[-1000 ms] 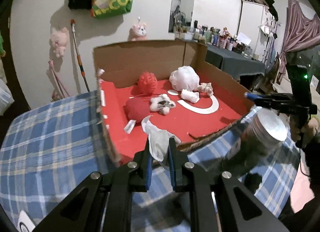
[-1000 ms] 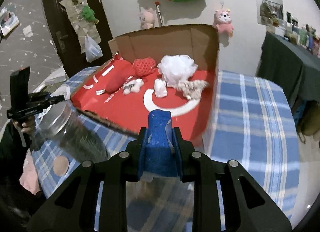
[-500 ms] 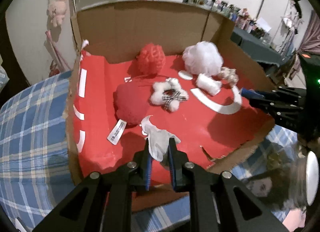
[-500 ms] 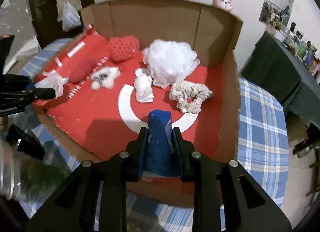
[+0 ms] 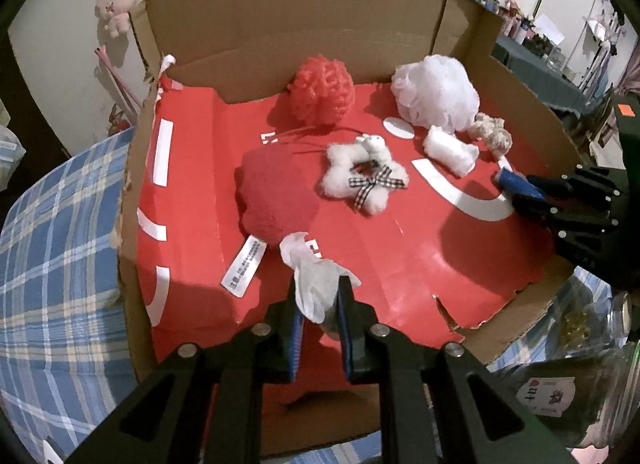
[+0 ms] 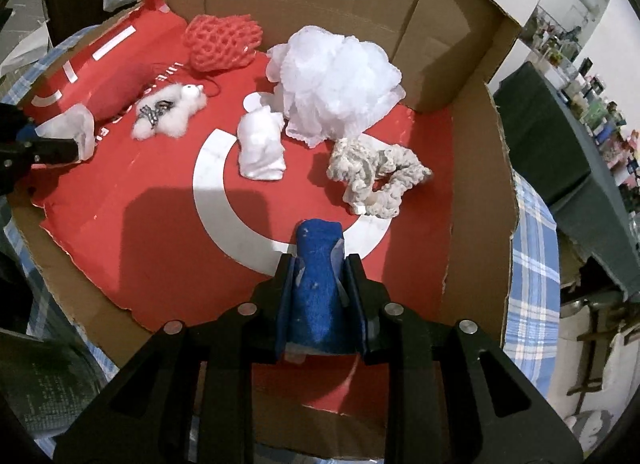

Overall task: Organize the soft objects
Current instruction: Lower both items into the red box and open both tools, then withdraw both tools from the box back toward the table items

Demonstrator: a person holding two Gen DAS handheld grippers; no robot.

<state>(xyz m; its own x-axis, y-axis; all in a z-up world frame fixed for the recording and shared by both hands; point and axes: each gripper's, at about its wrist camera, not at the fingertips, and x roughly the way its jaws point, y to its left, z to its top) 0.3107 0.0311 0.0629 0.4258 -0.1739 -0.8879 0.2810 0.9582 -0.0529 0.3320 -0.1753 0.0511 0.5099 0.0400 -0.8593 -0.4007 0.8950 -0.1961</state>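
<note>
My left gripper (image 5: 318,298) is shut on a crumpled white cloth (image 5: 316,276), held over the near edge of the cardboard box (image 5: 280,19) with its red floor. My right gripper (image 6: 320,264) is shut on a blue spongy roll (image 6: 318,288), held over the box's near right part. In the box lie a red pillow (image 5: 276,199), a red mesh ball (image 5: 322,93), a white bath pouf (image 6: 336,79), a white fluffy star toy (image 5: 364,175), a white roll (image 6: 260,145) and a beige scrunchie (image 6: 376,173).
The box sits on a blue plaid cloth (image 5: 52,223). A glass jar (image 5: 568,376) with a metal lid lies beside the box at the right of the left wrist view. Plush toys hang on the wall (image 5: 116,11). A dark table (image 6: 560,135) stands to the right.
Both grippers have moved forward and down over the box, each keeping its object. The box contents have not moved.
</note>
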